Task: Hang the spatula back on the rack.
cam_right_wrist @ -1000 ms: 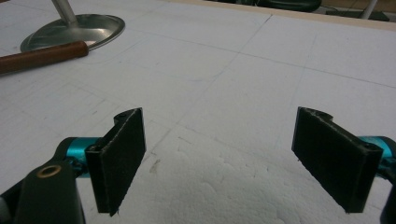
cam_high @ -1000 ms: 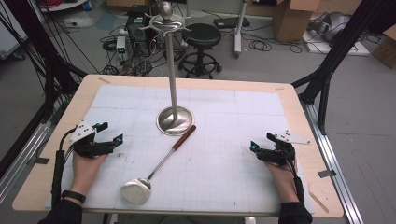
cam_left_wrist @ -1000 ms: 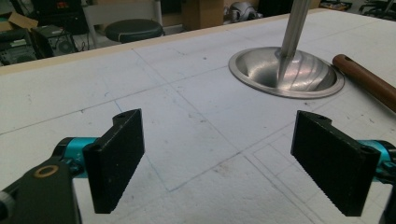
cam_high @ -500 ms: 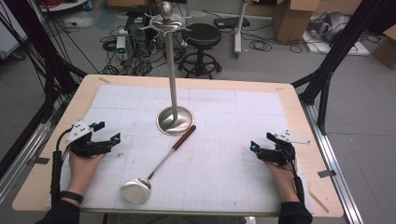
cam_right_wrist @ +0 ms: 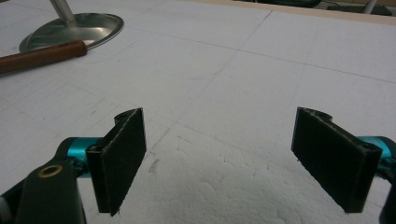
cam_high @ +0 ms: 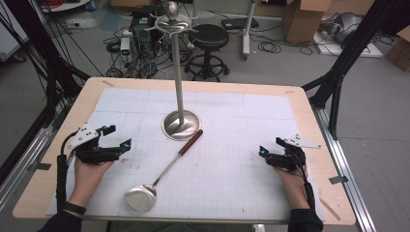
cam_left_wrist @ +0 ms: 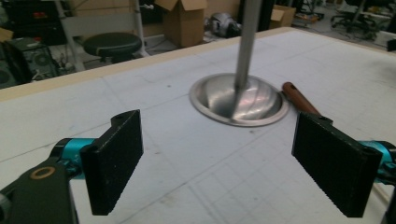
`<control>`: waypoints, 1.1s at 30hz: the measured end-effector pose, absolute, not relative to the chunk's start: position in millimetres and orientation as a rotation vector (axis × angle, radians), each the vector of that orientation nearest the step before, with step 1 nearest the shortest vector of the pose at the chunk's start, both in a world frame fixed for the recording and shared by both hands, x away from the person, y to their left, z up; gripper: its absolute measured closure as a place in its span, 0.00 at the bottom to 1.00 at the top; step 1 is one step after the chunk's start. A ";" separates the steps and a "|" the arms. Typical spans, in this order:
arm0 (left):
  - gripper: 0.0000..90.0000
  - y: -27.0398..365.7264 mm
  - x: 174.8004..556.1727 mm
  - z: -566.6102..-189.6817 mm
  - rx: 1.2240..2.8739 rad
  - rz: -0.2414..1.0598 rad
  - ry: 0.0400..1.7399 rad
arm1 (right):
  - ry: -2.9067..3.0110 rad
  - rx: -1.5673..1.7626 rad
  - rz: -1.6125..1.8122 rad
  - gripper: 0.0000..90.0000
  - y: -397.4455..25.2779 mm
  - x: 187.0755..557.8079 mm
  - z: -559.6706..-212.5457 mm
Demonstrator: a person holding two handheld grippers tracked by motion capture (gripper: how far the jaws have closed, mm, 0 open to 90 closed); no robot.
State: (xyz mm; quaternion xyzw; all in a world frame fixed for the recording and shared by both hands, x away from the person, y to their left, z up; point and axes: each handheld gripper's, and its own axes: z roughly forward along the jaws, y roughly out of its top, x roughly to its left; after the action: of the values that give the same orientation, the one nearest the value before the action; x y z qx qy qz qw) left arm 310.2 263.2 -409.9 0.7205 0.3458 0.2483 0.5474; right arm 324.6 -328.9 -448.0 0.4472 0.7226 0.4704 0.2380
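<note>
The left gripper [cam_high: 115, 138], jaws wide and empty, has edged toward the wooden-handled steel ladle [cam_high: 162, 173], suggesting a pick-up begins while the right gripper [cam_high: 269, 149] rests wide open

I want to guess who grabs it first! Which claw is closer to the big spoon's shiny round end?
Left. The left claw is just up and left of the ladle bowl. The right claw sits far across the table.
</note>
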 end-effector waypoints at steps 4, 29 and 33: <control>0.18 239.3 304.6 -403.8 1.745 0.547 0.778 | 1.979 1.222 1.288 0.19 -328.6 324.7 -448.1; 0.20 159.0 297.2 -400.9 1.954 0.385 0.729 | 1.988 1.216 1.283 0.19 -327.6 324.2 -447.9; 0.20 153.9 297.6 -403.4 1.989 0.379 0.732 | 1.989 1.218 1.284 0.19 -327.5 324.2 -448.0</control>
State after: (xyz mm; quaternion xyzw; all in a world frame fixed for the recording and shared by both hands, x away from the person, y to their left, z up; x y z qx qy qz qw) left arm 297.6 153.9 -403.4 0.8133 0.2991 0.1549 0.4745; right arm 324.2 -327.5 -448.0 0.4443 0.7257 0.4686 0.2374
